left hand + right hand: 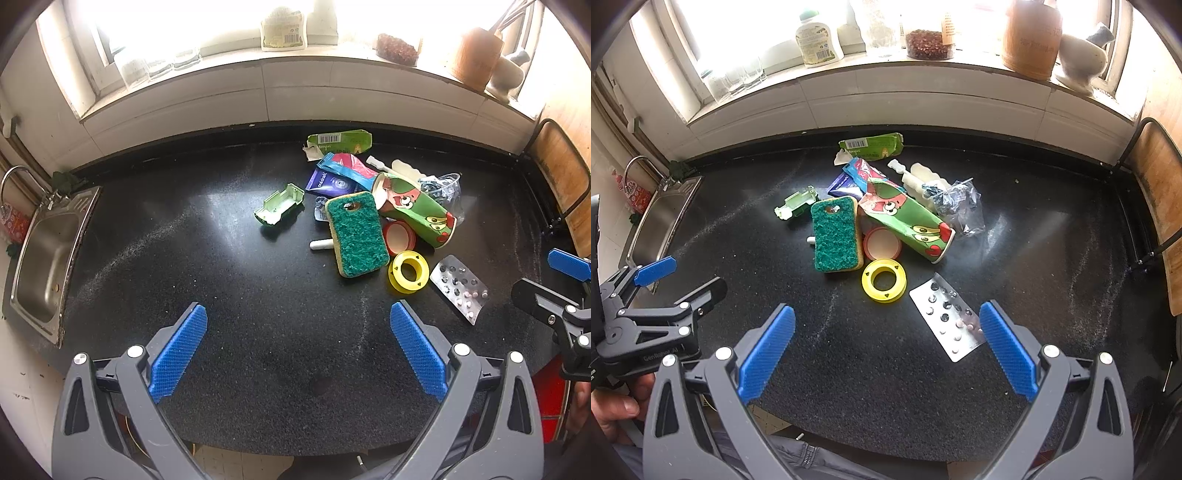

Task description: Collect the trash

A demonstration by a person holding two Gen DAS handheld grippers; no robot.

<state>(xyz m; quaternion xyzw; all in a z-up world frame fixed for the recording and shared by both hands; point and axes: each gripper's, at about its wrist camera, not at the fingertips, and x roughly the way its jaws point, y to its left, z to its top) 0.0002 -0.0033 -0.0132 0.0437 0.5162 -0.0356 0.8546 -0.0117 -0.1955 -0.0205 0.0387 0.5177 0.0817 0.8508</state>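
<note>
A pile of trash lies on the black counter: a green sponge (pixel 356 233) (pixel 836 233), a green printed paper cup (pixel 417 210) (pixel 908 225) on its side, a yellow tape ring (pixel 408 272) (pixel 884 280), a silver pill blister (pixel 460 288) (pixel 951 319), a red lid (pixel 399 237) (pixel 882 243), a light green plastic tray (pixel 280 205) (pixel 796 205), a green carton piece (pixel 340 142) (pixel 870 146), a purple packet (pixel 332 182) and a crumpled clear bag (pixel 960 206). My left gripper (pixel 297 349) is open and empty, near of the pile. My right gripper (pixel 886 347) is open, its right finger beside the blister.
A steel sink (pixel 48 254) (pixel 661 221) sits at the left end of the counter. The windowsill behind holds bottles, jars, a wooden pot (pixel 1032 37) and a white mortar (pixel 1080 61). A wooden board (pixel 565 184) stands at the right.
</note>
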